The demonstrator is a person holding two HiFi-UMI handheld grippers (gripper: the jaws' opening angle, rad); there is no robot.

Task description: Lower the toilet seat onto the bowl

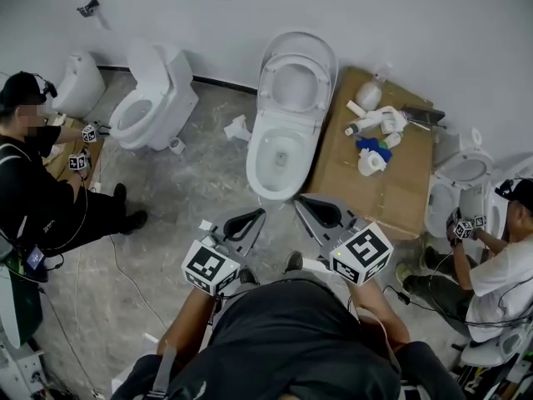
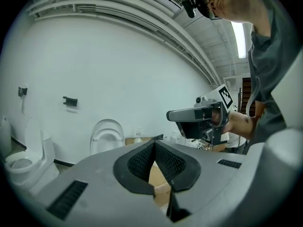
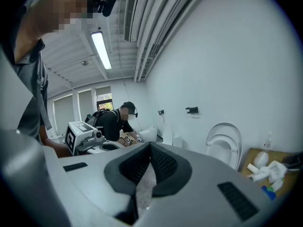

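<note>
I hold both tools low and short of the toilet. The left gripper and the right gripper sit side by side, tips aimed at the bowl, near its front edge but not touching it. Each gripper view shows the jaws closed tip to tip, ribbed black pads meeting in a narrow V with nothing between them: left gripper, right gripper.

The toilet seat is well beyond the tips. It is raised, standing upright at the back of the bowl and leaning on the lid by the white wall. It is a glossy white oval ring, smooth like the bowl under it. From the left gripper view the toilet seat stands ahead and to the left of the jaws; from the right gripper view it stands ahead and to the right.

The gripper bodies are matte grey, each carrying a cube with black-and-white square markers. A flat brown cardboard sheet lies just beside the bowl on the right, with white plastic bottles on it. The floor is mottled grey.
</note>
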